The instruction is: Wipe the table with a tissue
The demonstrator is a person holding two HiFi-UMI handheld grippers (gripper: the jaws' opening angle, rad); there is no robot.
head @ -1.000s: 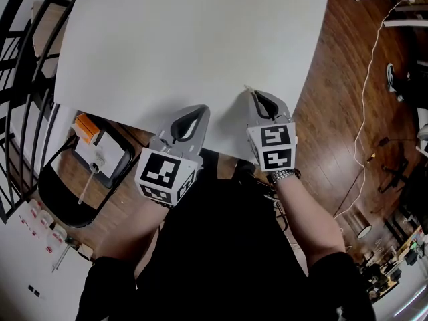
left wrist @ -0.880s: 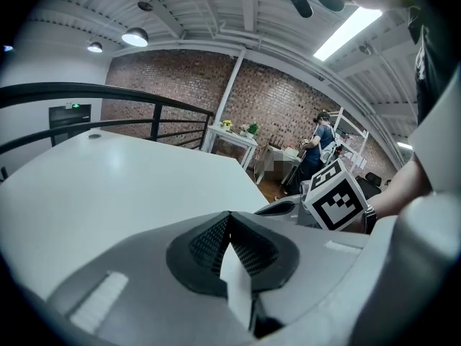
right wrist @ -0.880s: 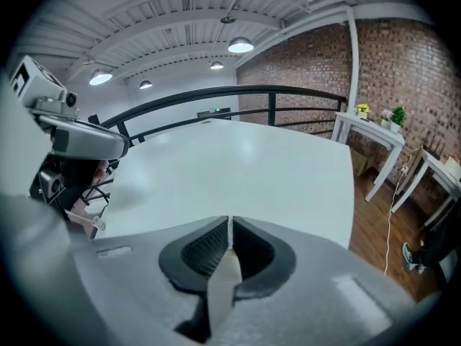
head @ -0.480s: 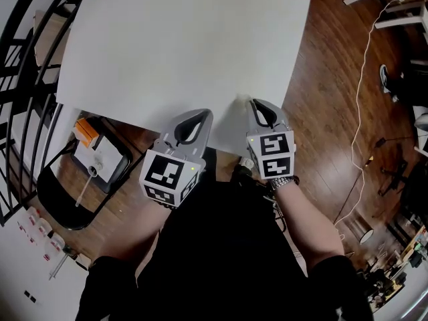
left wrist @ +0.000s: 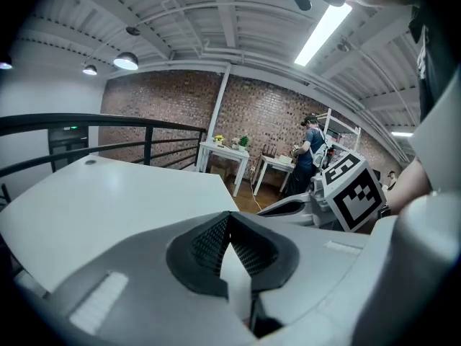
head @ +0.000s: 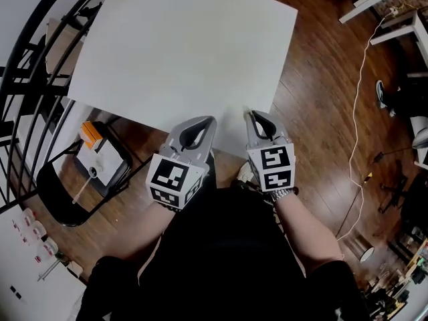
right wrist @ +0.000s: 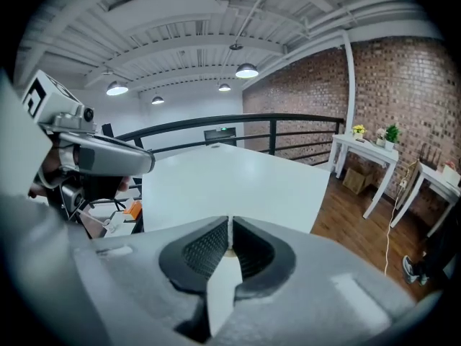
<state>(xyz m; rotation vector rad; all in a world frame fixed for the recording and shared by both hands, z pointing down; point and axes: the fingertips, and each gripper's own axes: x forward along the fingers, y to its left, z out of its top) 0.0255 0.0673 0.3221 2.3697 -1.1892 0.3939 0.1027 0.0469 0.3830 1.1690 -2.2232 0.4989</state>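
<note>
My right gripper [head: 253, 115] clamps the tissue [head: 245, 108] at the near edge of the table [head: 180, 45]; wiping area lies straight ahead. My left gripper [head: 203, 121] is closed, empty, just beside.

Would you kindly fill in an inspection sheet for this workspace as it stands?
Surface: white table, bare, no stains seen.
Job's things: tissue, only a thin white sliver showing at the right gripper's tips.
Clutter: nothing seen on the table; orange box on a black chair beside it.
Grippers: left gripper shut, empty; right gripper shut on the tissue; both at the near edge.
Cables: white cable across the wooden floor.
Surroundings: black railing, brick wall.
</note>
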